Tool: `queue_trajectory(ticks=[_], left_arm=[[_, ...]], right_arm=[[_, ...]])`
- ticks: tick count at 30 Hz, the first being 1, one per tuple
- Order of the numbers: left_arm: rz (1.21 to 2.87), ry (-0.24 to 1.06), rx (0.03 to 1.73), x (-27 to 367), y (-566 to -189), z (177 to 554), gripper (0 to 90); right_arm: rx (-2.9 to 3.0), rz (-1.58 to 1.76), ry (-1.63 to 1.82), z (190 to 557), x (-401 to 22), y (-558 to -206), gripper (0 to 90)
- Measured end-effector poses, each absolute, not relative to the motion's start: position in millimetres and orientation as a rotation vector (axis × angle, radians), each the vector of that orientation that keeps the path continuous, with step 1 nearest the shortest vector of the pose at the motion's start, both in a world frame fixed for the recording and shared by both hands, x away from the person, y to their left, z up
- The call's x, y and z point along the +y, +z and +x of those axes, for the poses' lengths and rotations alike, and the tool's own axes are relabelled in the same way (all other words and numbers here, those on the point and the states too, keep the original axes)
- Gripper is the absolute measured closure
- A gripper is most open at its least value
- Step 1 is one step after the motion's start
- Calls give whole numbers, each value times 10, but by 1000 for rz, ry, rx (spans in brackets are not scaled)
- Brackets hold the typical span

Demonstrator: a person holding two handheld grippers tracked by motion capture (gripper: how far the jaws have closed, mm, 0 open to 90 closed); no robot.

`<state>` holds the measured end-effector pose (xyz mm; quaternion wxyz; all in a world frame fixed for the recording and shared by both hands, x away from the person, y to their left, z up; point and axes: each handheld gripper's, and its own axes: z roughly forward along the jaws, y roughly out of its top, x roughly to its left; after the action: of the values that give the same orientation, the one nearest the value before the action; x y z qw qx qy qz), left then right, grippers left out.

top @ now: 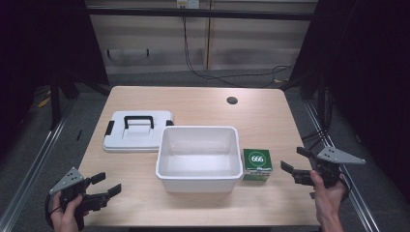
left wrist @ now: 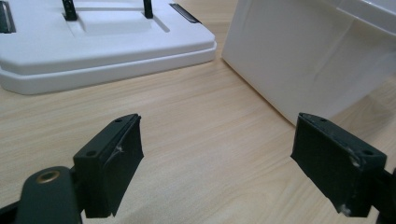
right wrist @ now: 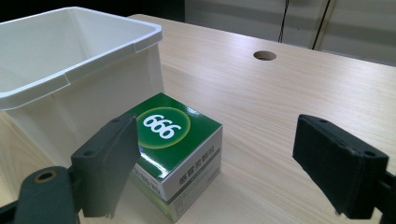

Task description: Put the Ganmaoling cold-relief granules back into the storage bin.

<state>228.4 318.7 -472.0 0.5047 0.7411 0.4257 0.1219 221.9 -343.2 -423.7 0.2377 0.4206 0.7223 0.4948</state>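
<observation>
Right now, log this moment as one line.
left gripper: open, empty | right gripper: open, facing green box | box: on table beside white bin | lid: off, flat

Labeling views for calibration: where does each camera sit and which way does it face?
High view: above the person's side, looking forward and down on the table; both hands, left gripper, right gripper.
Left gripper view: rides the left gripper, faces the lid and tub; own fingers.
Right gripper view: rides the right gripper, faces the green box; own fingers.
Shared: the tub shows in all three.
</observation>
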Motion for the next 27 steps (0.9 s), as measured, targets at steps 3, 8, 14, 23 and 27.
queue_trajectory(ticks=[3, 8, 14, 23, 27], left_arm=[[1788, 293, 1030, 3188, -4723, 2283, 158], [1796, 298, 1029, 3188, -4720, 2278, 159], [1801, 301, 1021, 3178, -4714, 2273, 158], [1808, 294, 1018, 3154, -4723, 2279, 159], [1823, 295, 1004, 3131, -4717, 2270, 158]], right_arm=[[1991, 1126, 1388, 2235, -3441, -4220, 150], [2009, 1130, 1419, 2245, -3456, -4228, 133], [2062, 1106, 1429, 2232, -3431, -4217, 135], [2157, 956, 1374, 2224, -3315, -4074, 132], [2213, 916, 1351, 2232, -3272, -4016, 134]])
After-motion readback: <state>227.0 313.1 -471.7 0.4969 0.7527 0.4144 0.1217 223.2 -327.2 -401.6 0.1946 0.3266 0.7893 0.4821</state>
